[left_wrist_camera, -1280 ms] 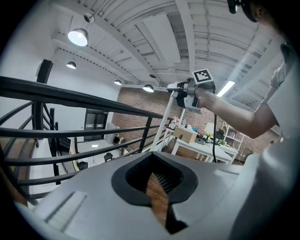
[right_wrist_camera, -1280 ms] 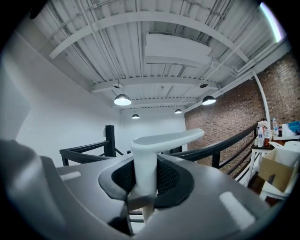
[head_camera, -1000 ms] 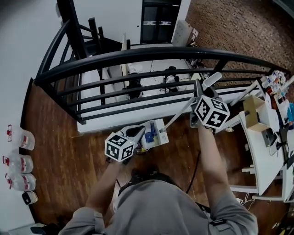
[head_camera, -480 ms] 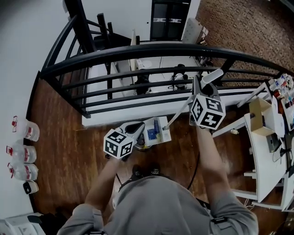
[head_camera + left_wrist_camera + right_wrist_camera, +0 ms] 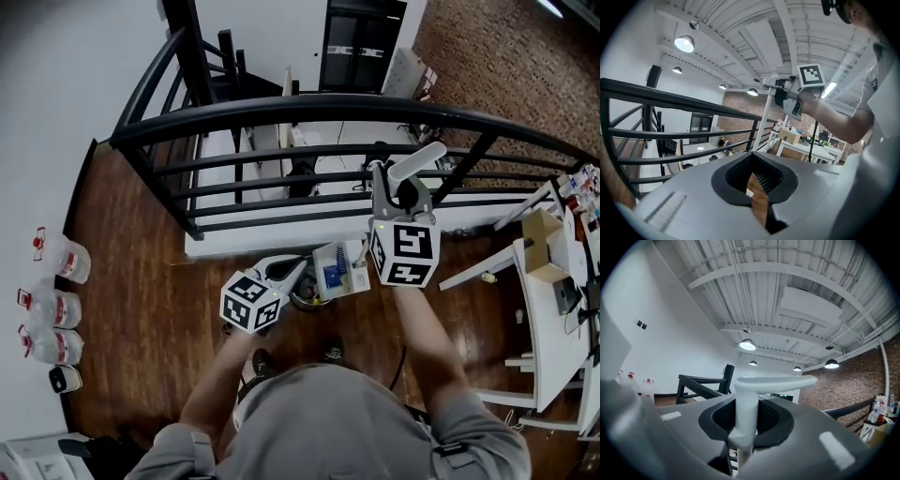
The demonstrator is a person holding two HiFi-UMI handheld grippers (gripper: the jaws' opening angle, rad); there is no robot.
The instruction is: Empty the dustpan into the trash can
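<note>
Head view: note right gripper (image 5: 392, 187) clamped on white dustpan handle (image 5: 417, 161), with dustpan (image 5: 339, 269) hanging low just inside black railing (image 5: 309, 111). Note left gripper (image 5: 296, 269) just beside the pan, above a dark round rim (image 5: 305, 298), probably the trash can. Centre pan over that rim before tipping; roll slowly and keep the lip low.

Left gripper view: jaws slightly apart, gripping nothing, with brown wood floor (image 5: 759, 201) showing through the slit.

Right gripper view: jaws pinching the handle's smooth, hard plastic stem under a flat crossbar. Grip firmly against twisting.

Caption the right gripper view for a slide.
Right gripper jaws shut on the white dustpan handle, black railing behind.
</note>
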